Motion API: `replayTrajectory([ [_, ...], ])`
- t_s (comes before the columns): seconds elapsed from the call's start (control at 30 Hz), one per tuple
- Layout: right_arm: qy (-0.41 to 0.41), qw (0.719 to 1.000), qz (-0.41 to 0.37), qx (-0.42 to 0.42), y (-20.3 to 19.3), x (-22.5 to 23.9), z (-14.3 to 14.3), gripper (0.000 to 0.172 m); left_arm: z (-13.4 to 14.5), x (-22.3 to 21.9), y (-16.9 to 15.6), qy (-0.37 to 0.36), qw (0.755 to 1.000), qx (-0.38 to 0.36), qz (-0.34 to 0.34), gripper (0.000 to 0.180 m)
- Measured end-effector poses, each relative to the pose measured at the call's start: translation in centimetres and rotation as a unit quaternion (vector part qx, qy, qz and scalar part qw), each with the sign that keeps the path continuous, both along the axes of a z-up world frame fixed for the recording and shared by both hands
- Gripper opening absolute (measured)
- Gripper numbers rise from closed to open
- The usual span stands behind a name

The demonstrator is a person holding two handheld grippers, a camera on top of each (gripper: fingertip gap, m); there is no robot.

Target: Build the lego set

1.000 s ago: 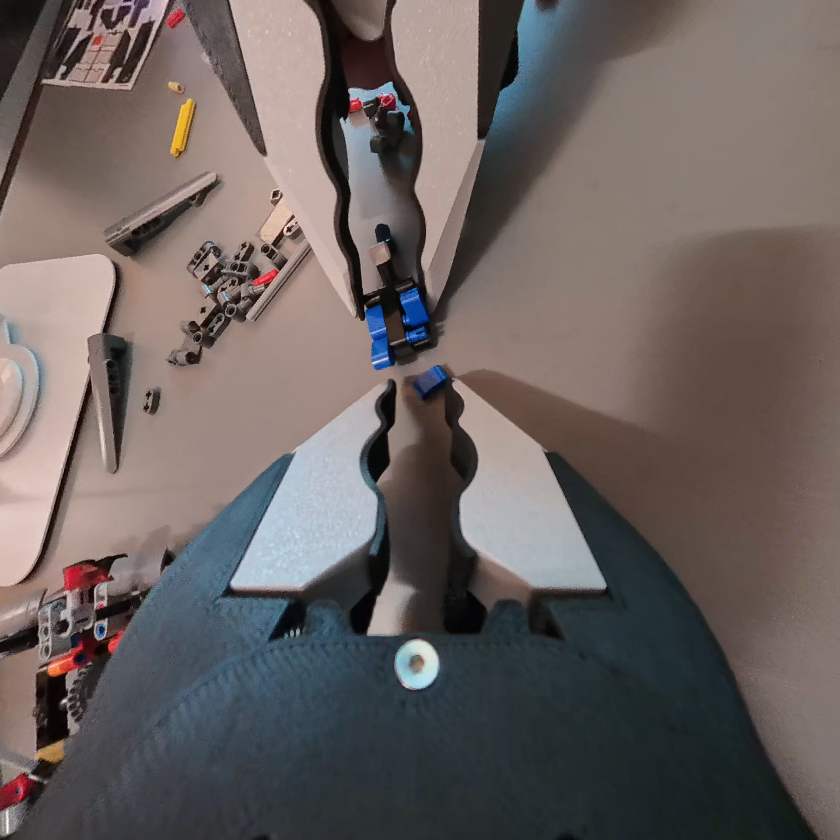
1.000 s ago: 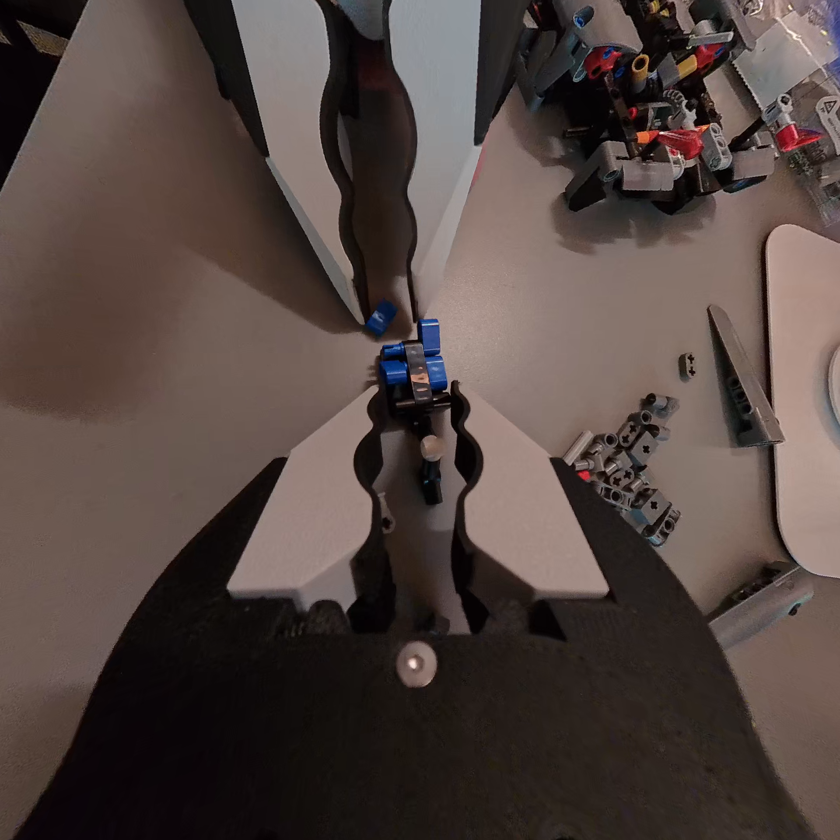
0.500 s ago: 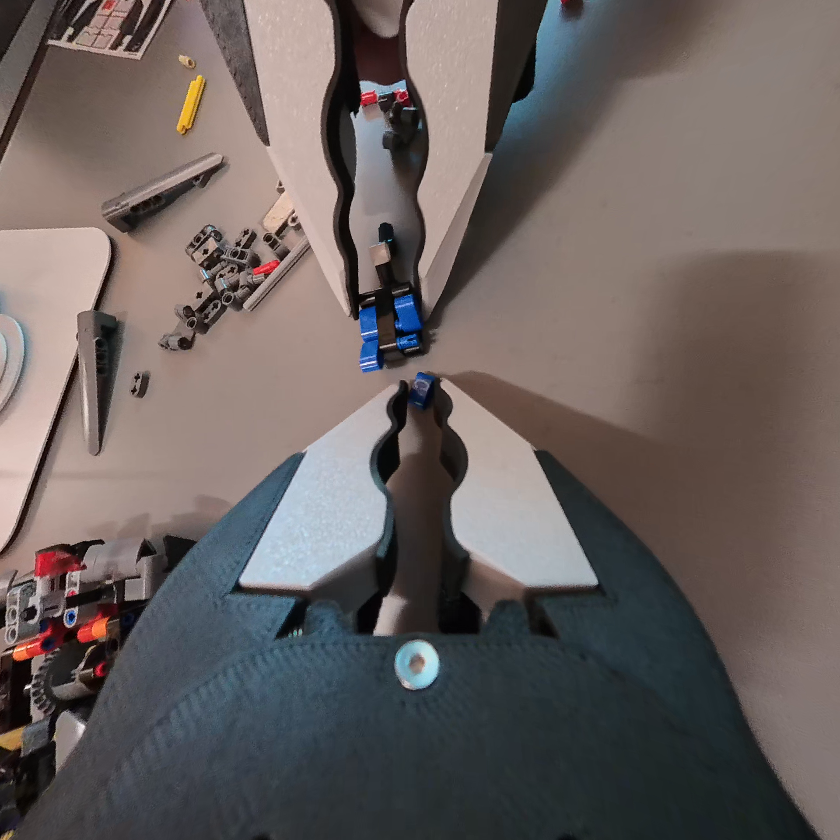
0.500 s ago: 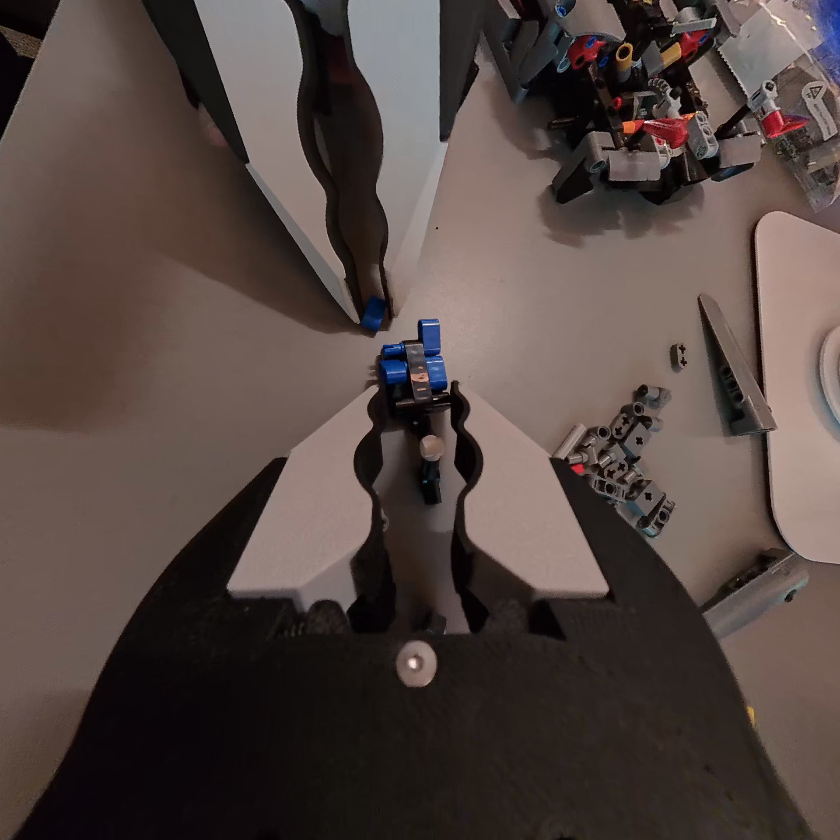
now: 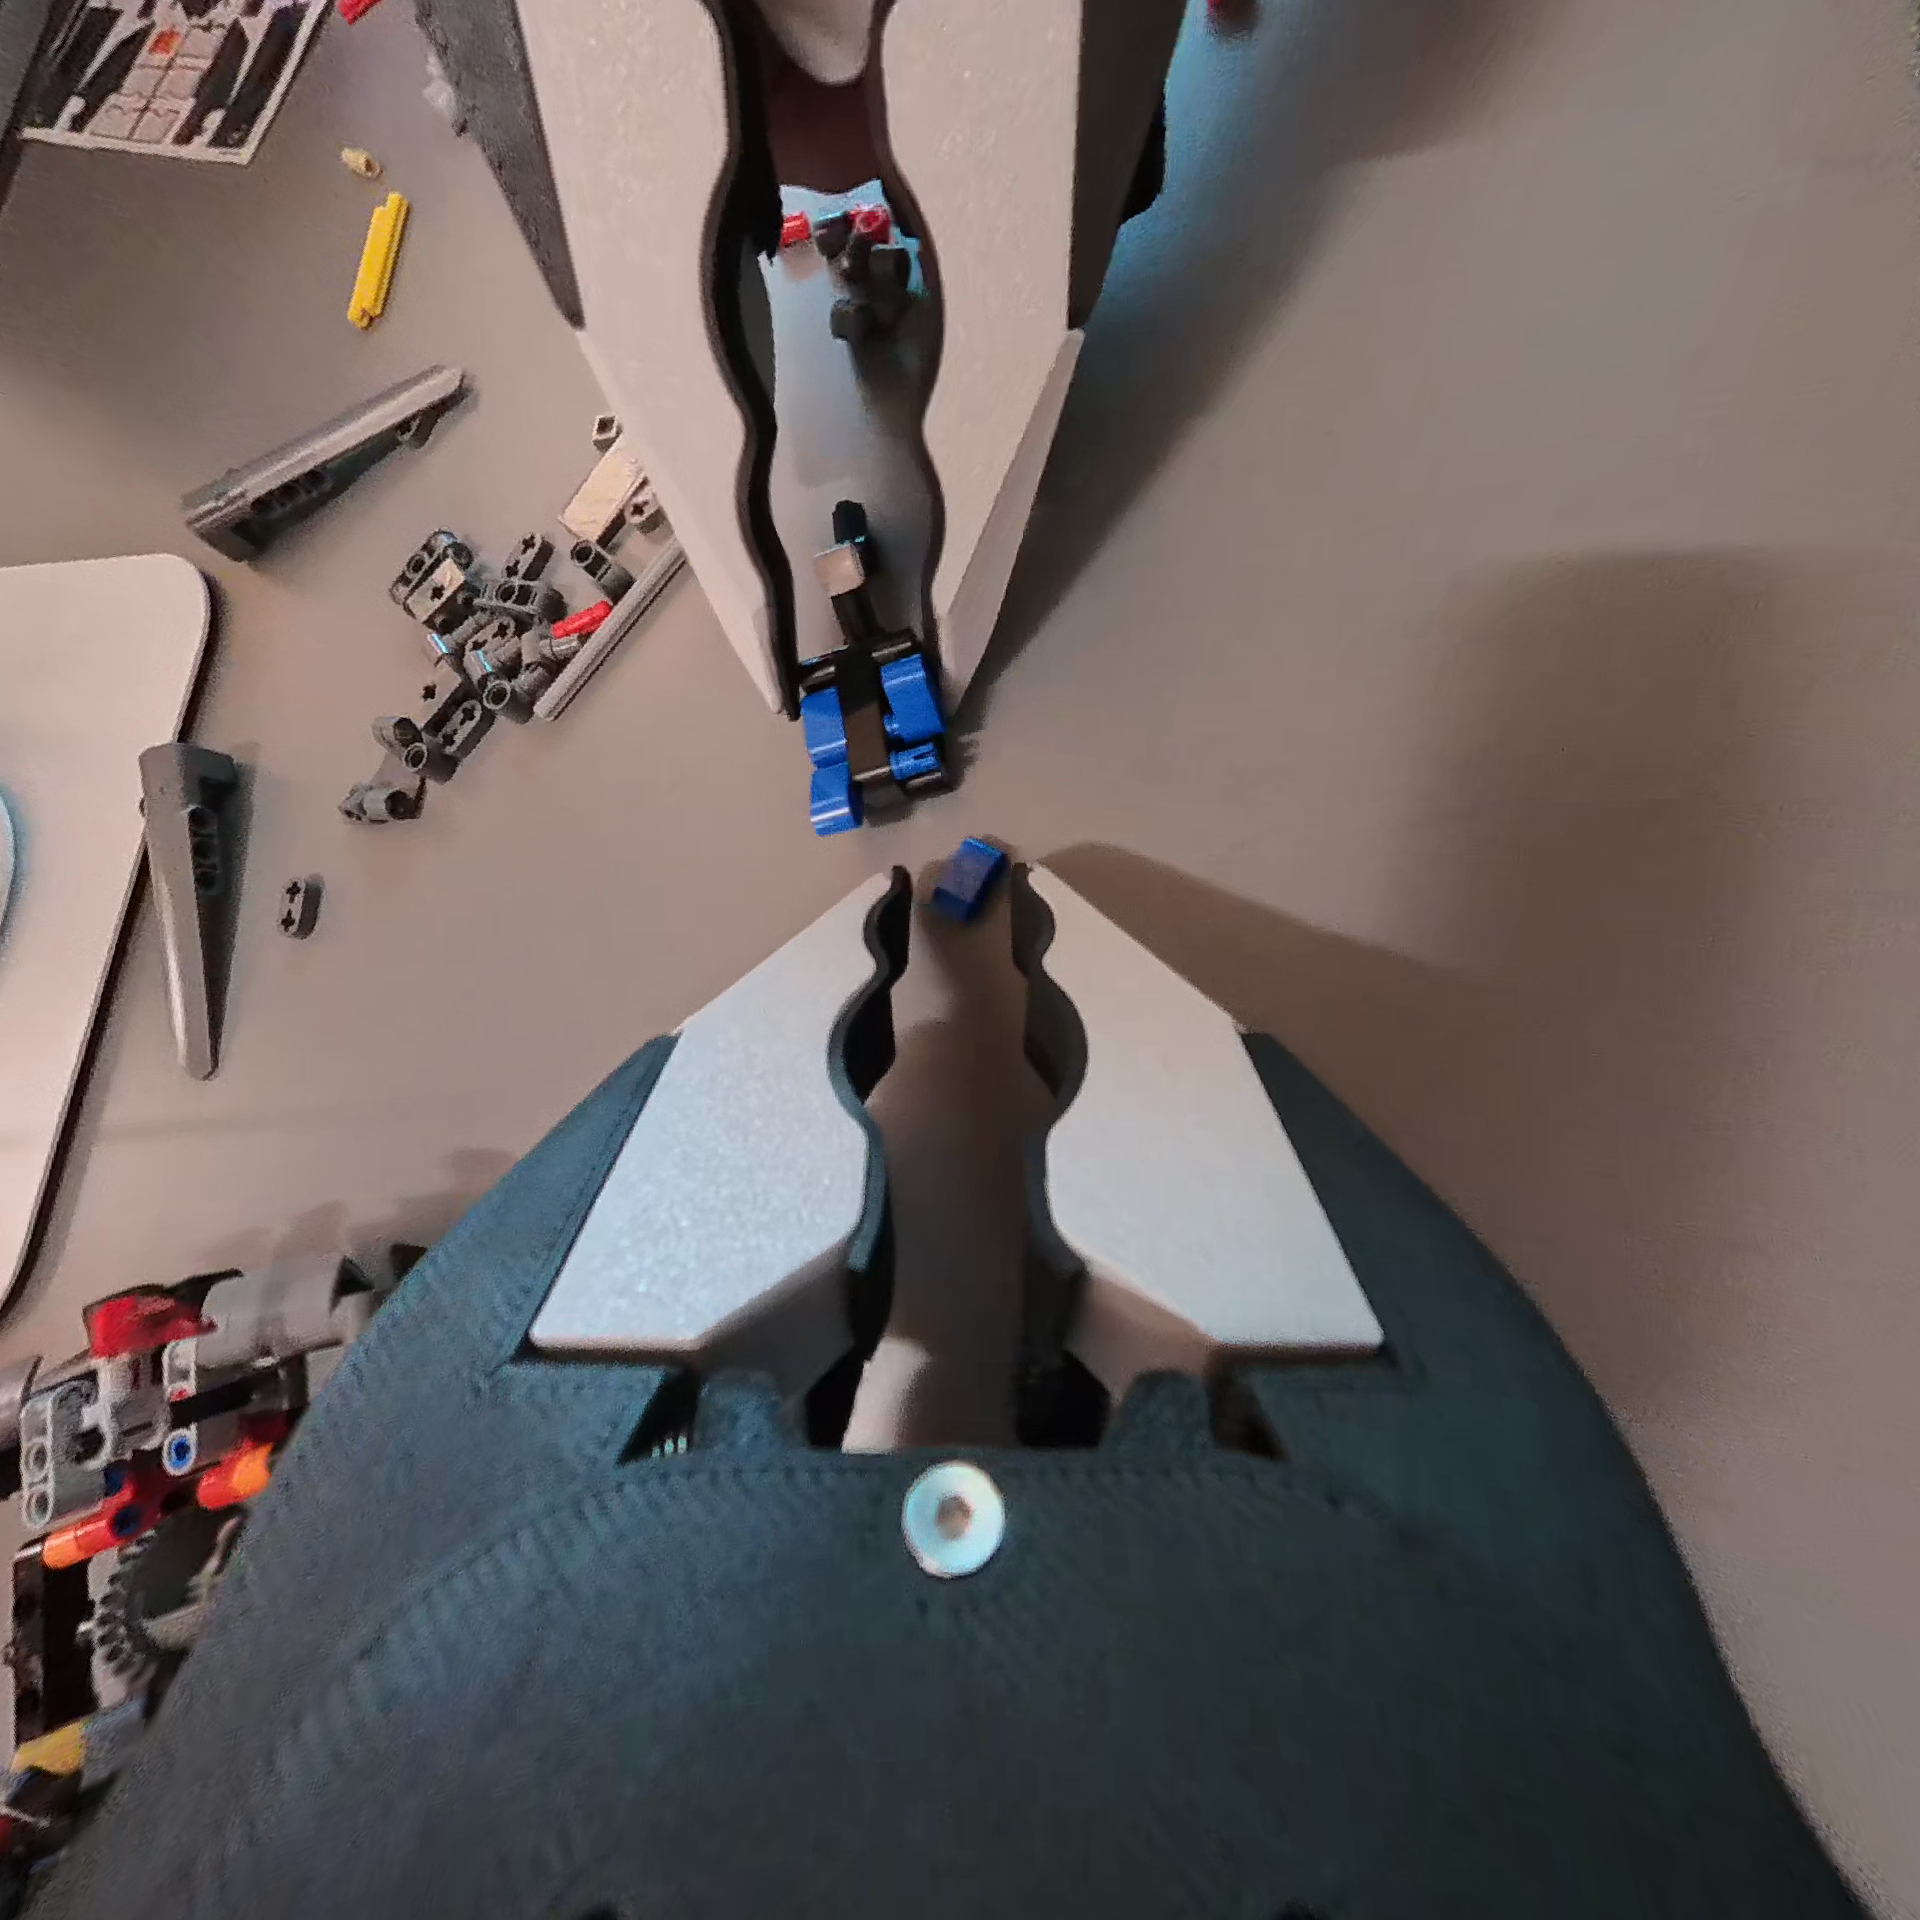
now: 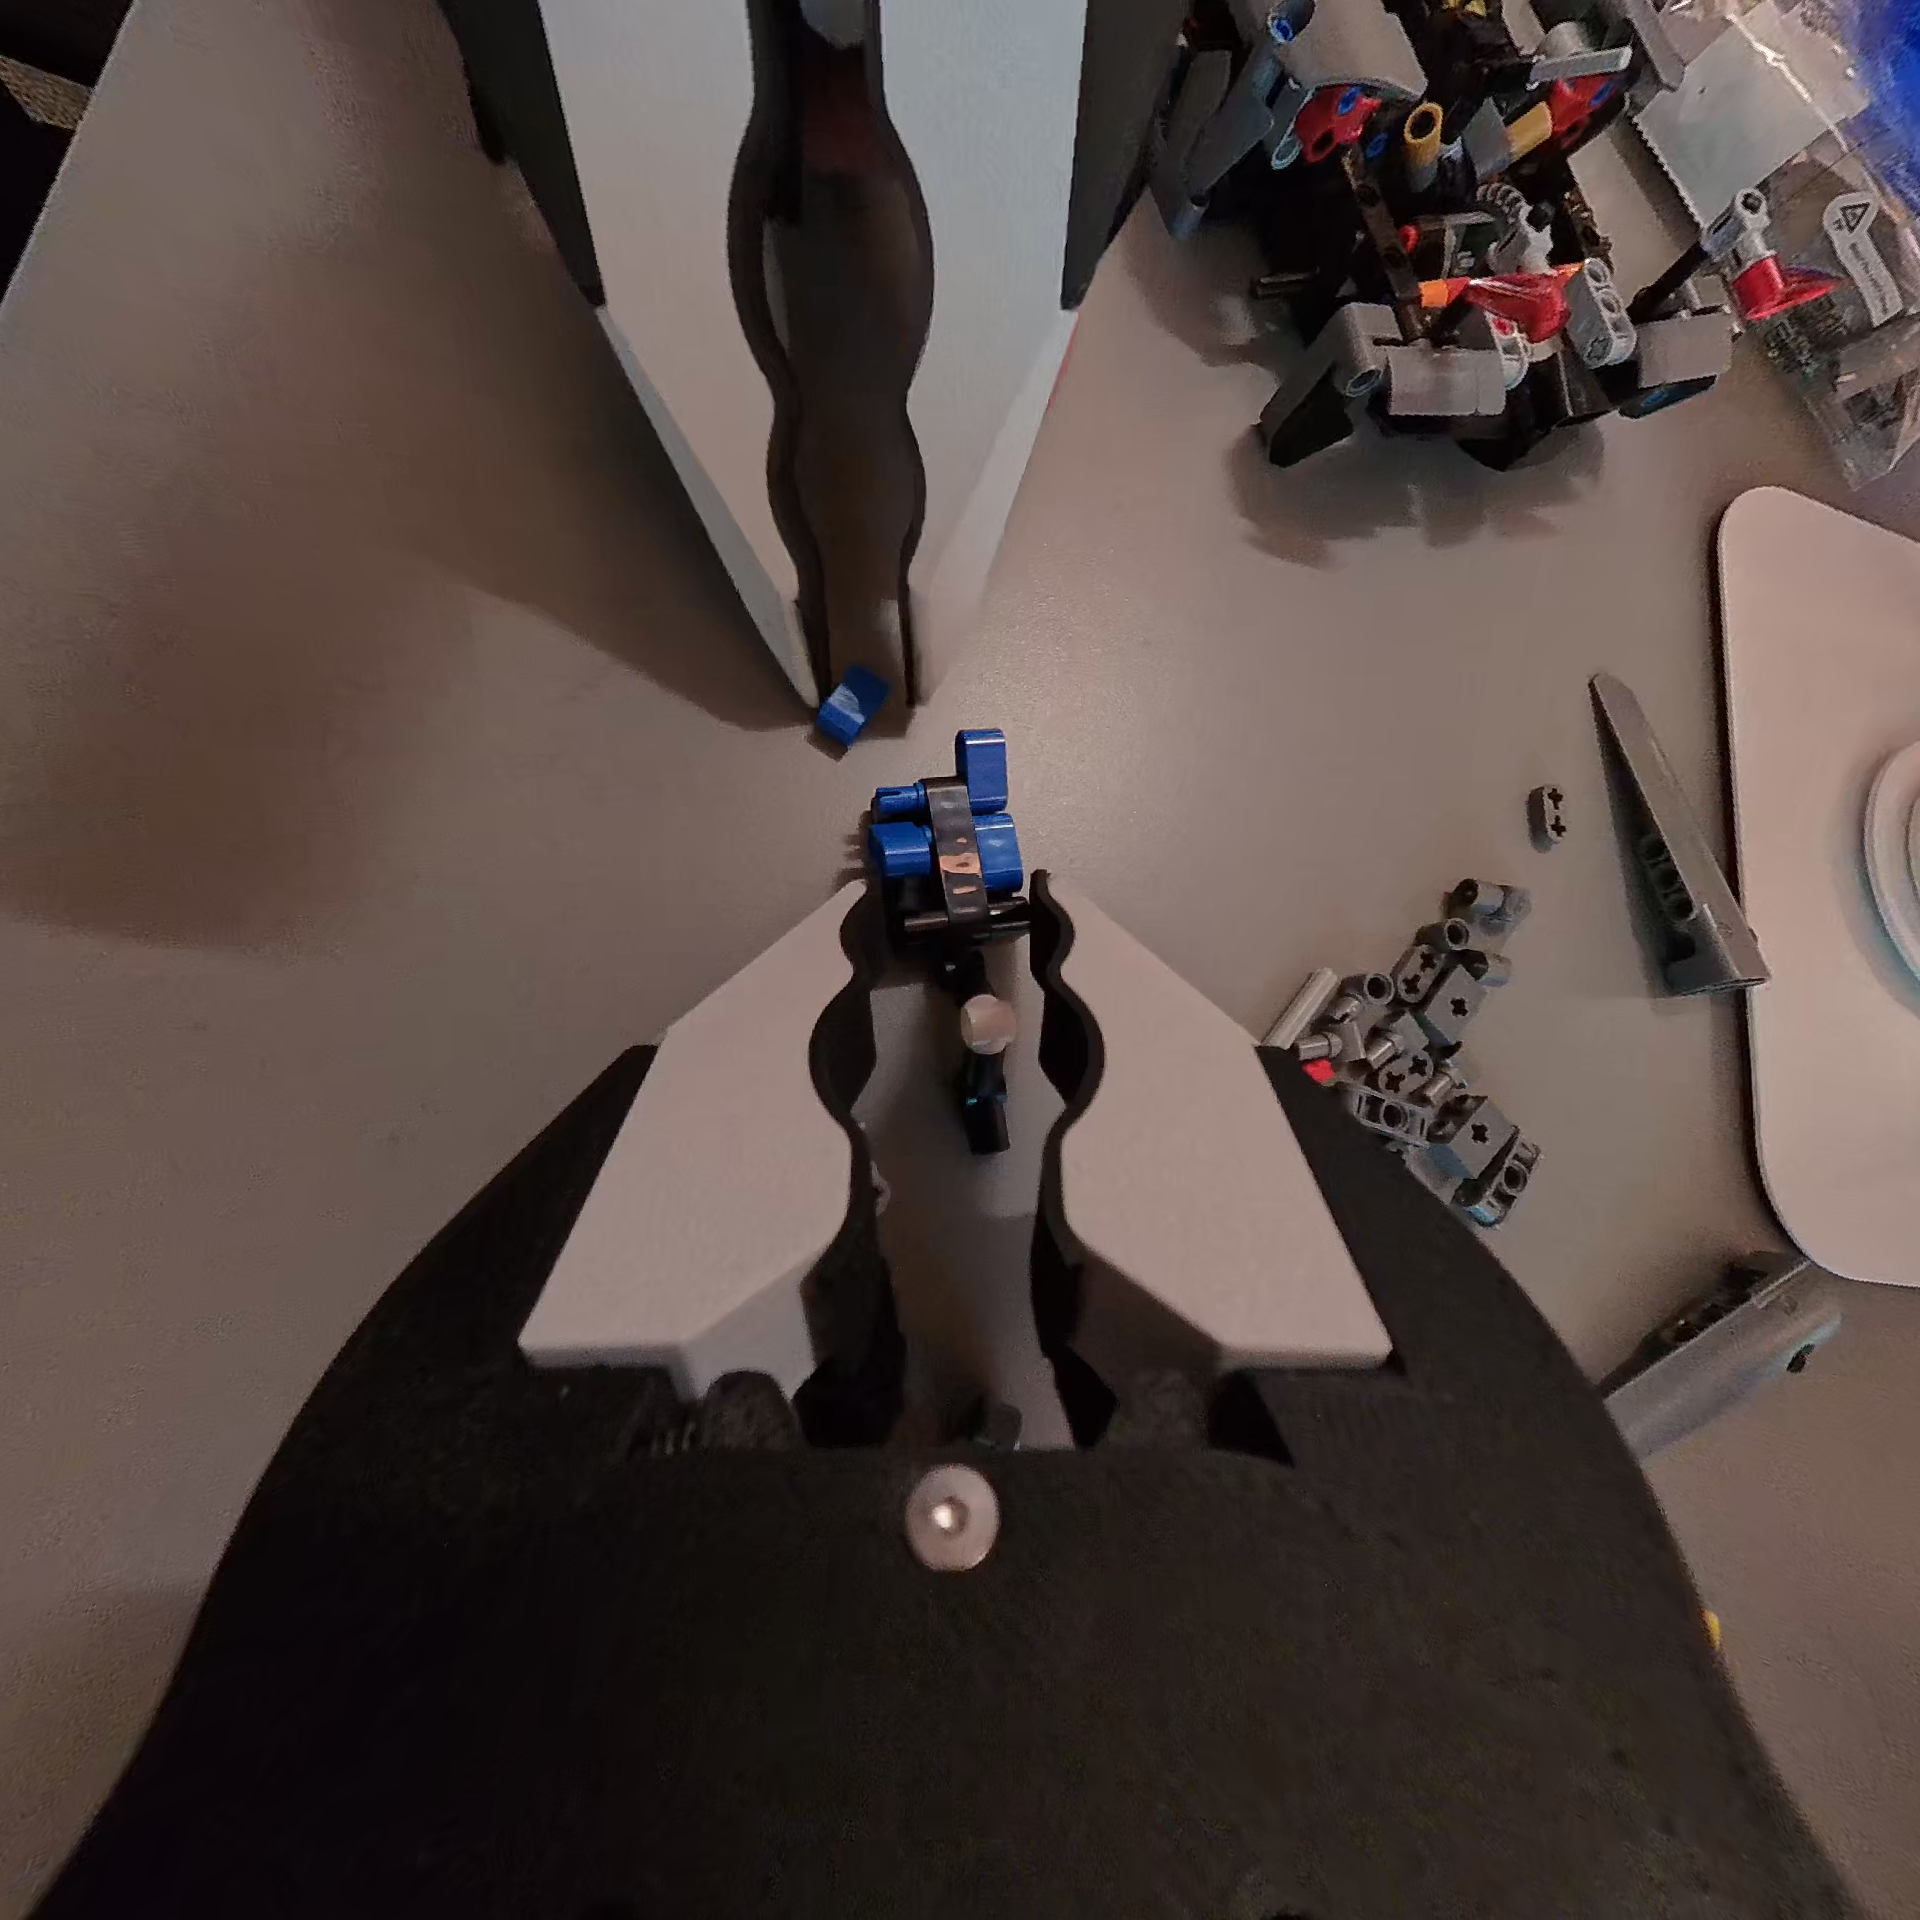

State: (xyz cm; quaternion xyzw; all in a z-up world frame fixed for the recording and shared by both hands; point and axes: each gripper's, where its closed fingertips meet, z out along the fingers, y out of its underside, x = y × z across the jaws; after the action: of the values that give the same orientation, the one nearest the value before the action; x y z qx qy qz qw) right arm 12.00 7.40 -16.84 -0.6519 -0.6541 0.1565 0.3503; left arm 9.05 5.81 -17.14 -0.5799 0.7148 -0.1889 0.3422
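My left gripper [image 5: 961, 883] is open and low over the grey table [image 5: 1455, 520]. A small blue piece [image 5: 966, 881] lies on the table between its fingertips, with a gap on its left side. The piece also shows in the right wrist view [image 6: 852, 704], at the left gripper's tips [image 6: 862, 691]. My right gripper [image 6: 951, 904] is shut on a blue and black assembly [image 6: 951, 831], with its pads on the black cross bar. The blue blocks stick out in front. The left wrist view shows that assembly [image 5: 873, 727] between the right gripper's tips [image 5: 868, 707], just beyond the small blue piece.
A pile of grey connectors [image 6: 1423, 1070] and grey wedge panels [image 6: 1673, 852] lie to the right. A partly built model [image 6: 1455, 312] and a plastic bag [image 6: 1818, 208] are at the far right. A white board [image 5: 83, 779], a yellow beam [image 5: 379, 260] and a printed sheet [image 5: 177, 73] show in the left wrist view. Some 4 cm of space lies between my two pairs of fingers. The partly built model [image 6: 1455, 312] is about 15 cm from both grippers' fingertips. The left camera catches it too, in the left wrist view [image 5: 235, 1422].
The left gripper's jaws closed in on the small blue piece, then opened again; the piece now lies turned between the tips. The right gripper kept its hold on the assembly.
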Motion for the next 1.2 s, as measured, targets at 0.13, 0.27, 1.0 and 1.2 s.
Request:
replayTrajectory([
  [0.13, 0.0, 1.0, 0.0, 0.0, 0.0, 0.0, 0.0, 0.025, -0.2, -0.1, 0.0, 0.009, 1.0, -0.011, -0.011, 0.009],
  [0.27, 0.0, 1.0, -0.002, 0.0, -0.1, 0.0, 0.0, 0.025, -0.1, 0.0, -0.2, 0.008, 1.0, -0.012, -0.02, 0.009],
  [1.0, 0.008, 0.999, -0.043, 0.003, 0.0, -1.7, 0.7, 0.037, 0.7, 0.1, 0.4, 0.023, 0.997, 0.042, 0.057, 0.007],
  [1.2, 0.001, 0.999, -0.042, 0.005, 0.0, -2.4, 0.4, 0.041, 0.6, 0.0, 0.6, 0.027, 0.996, 0.037, 0.073, 0.007],
])
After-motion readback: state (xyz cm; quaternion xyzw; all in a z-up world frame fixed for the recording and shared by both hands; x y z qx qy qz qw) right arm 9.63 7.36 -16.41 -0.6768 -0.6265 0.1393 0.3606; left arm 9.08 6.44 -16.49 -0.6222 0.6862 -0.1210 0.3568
